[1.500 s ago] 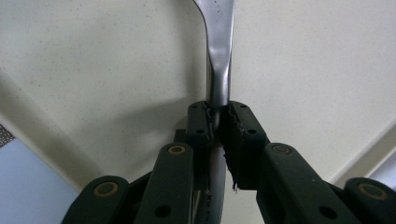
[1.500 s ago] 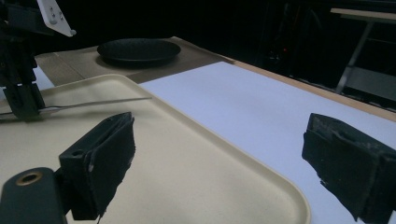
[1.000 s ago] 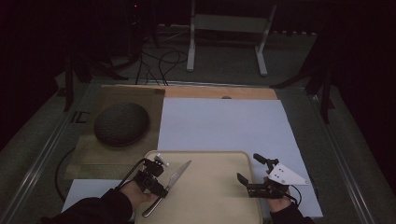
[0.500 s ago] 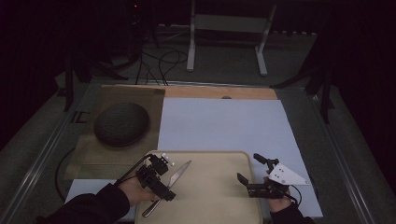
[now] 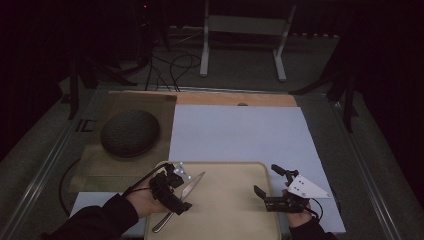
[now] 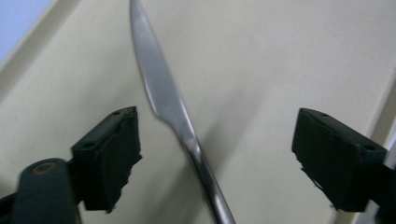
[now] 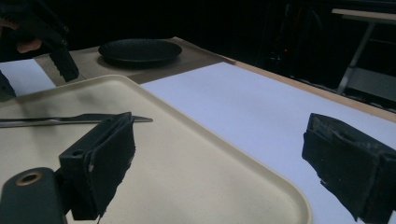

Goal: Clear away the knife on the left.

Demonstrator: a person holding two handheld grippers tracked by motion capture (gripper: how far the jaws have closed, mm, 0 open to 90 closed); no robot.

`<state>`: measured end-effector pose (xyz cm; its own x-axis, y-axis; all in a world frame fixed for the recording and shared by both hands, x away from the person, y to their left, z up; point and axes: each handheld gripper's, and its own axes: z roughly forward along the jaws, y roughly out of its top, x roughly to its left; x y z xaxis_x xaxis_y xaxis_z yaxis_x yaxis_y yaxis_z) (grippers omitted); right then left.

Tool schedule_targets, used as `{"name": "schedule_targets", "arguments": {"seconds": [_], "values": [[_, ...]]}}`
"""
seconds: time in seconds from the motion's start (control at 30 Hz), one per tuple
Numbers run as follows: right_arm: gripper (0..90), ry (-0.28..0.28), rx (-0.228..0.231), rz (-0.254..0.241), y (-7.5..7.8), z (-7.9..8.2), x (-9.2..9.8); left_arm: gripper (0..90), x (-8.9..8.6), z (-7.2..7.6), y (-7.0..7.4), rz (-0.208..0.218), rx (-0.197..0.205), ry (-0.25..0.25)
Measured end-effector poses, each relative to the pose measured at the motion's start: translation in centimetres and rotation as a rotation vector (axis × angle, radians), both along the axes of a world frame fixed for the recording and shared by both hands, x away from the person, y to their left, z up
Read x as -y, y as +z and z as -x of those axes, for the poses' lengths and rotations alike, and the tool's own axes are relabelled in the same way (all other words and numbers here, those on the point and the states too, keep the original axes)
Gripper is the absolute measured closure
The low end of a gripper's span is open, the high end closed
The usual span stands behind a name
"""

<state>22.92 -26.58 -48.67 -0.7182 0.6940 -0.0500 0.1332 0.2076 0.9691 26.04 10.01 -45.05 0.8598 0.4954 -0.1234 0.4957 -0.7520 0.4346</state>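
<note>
A metal table knife [image 6: 173,105] lies flat on the beige tray [image 6: 261,70], its blade pointing away from me. My left gripper [image 6: 217,116] hangs over it with a jaw on each side and neither pad touching. Its jaws have just opened wide and come back in a little. In the high view the left gripper [image 5: 181,189] sits at the tray's [image 5: 225,210] left part above the knife [image 5: 194,181]. My right gripper [image 5: 268,181] stands open over the tray's right edge. Nothing is between its jaws [image 7: 219,154]. The knife [image 7: 70,120] lies farther off on the tray [image 7: 187,154].
A dark round plate [image 5: 130,132] rests on a brown mat [image 5: 95,165] at the left rear. A white sheet [image 5: 240,135] covers the table beyond the tray. A metal stand [image 5: 240,30] and cables lie past the table's far edge.
The left gripper's jaws stand wider apart around the knife than a second ago. The knife, the tray and the right gripper have kept their places.
</note>
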Motion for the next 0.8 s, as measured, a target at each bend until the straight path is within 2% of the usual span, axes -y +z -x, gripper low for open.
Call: {"name": "schedule_targets", "arguments": {"seconds": [0.1,0.23,0.37,0.53,0.67,0.8], "values": [[9.1,-0.002,-0.002,-0.002,0.0,0.0,0.0,21.4,0.3,0.0,0.3,0.025,0.035,-0.023],[9.1,-0.002,-0.002,-0.003,-0.1,-0.1,0.0,29.9,0.7,-0.1,0.8,0.057,0.069,-0.088],[9.1,-0.002,-0.004,-0.004,-0.1,-0.1,0.1,36.1,1.2,-0.4,0.8,0.078,0.1,-0.102],[9.1,-0.002,-0.004,-0.006,-0.1,-0.1,0.1,47.4,1.7,-1.1,-0.1,0.11,0.106,-0.119],[9.1,-0.002,-0.001,-0.005,-0.1,-0.1,0.1,61.3,2.1,-1.6,-1.0,0.118,0.115,-0.128],[9.1,-0.001,0.0,-0.005,-0.1,0.0,0.1,70.8,2.5,-2.2,-1.9,0.123,0.115,-0.114]]}}
